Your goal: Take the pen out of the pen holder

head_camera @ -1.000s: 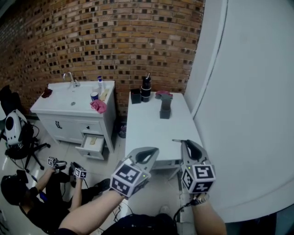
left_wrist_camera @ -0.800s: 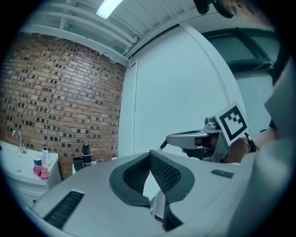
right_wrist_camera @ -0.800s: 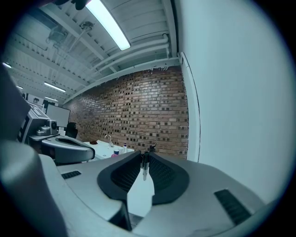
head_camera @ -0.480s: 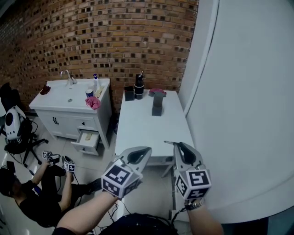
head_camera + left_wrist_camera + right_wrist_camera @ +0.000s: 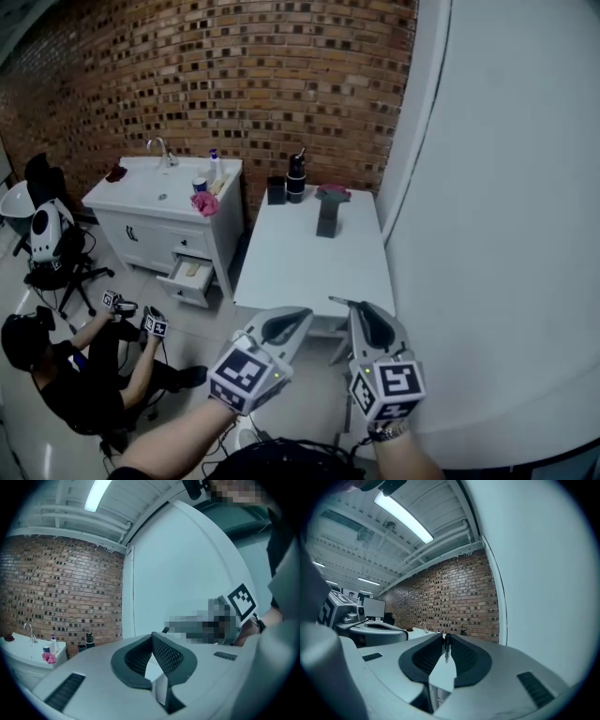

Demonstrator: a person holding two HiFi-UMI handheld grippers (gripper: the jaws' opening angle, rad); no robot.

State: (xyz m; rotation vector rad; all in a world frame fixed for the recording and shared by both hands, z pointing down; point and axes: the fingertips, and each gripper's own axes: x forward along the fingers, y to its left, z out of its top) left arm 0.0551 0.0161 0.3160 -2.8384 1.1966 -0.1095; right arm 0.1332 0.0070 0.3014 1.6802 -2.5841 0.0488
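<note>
Your right claw (image 5: 360, 307) is clamped on the pen (image 5: 340, 301), whose end juts toward 9 o'clock, with the tabletop (image 5: 309, 262) ahead at 12. Keep that squeeze steady and level. Your left claw (image 5: 305, 316) is closed, empty.

Hard-to-read things around the white table
At the table's (image 5: 309, 267) far end the dark items (image 5: 296, 178) are too small to identify; nearer than the table, the pen (image 5: 340, 301) shows only as a thin sliver.
</note>
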